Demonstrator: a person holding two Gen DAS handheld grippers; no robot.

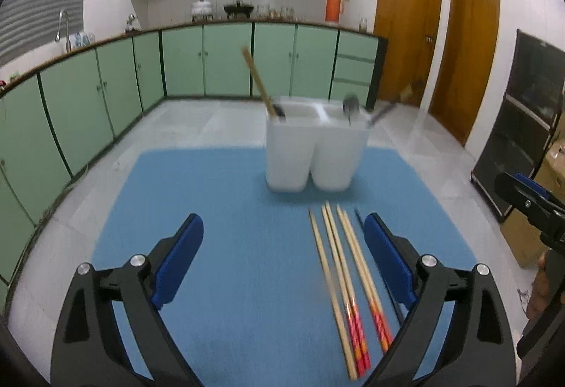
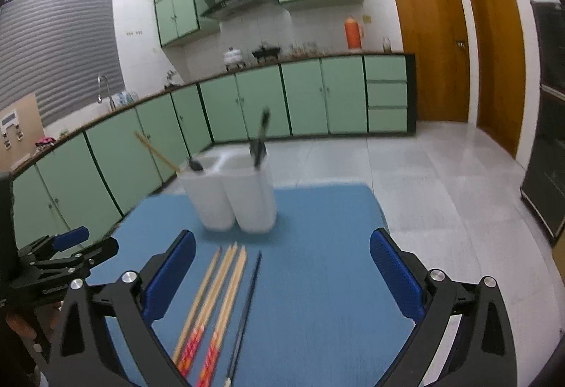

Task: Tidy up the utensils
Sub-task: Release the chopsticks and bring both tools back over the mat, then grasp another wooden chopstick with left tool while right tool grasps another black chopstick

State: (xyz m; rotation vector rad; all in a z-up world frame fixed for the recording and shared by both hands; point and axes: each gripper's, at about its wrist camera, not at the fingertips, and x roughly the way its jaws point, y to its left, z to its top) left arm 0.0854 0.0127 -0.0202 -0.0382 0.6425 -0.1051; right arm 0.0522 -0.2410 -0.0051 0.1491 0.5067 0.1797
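Observation:
A white two-compartment utensil holder (image 1: 314, 153) (image 2: 236, 196) stands at the far side of a blue mat (image 1: 226, 245) (image 2: 317, 281). Its left compartment holds wooden chopsticks (image 1: 259, 83) (image 2: 155, 152) and a dark utensil; its right holds a spoon (image 1: 350, 106) and dark handles (image 2: 262, 136). Several wooden chopsticks with red ends (image 1: 342, 277) (image 2: 215, 298) and one dark chopstick (image 2: 247, 309) lie on the mat. My left gripper (image 1: 284, 235) is open and empty, just left of the chopsticks. My right gripper (image 2: 282, 249) is open and empty above them.
The mat lies on a table over a grey tiled floor. Green cabinets (image 1: 183, 65) line the wall, wooden doors (image 2: 427, 40) at the right, a dark shelf unit (image 1: 522, 125) far right. The right gripper shows in the left wrist view (image 1: 529, 206); the left gripper shows in the right wrist view (image 2: 67, 249).

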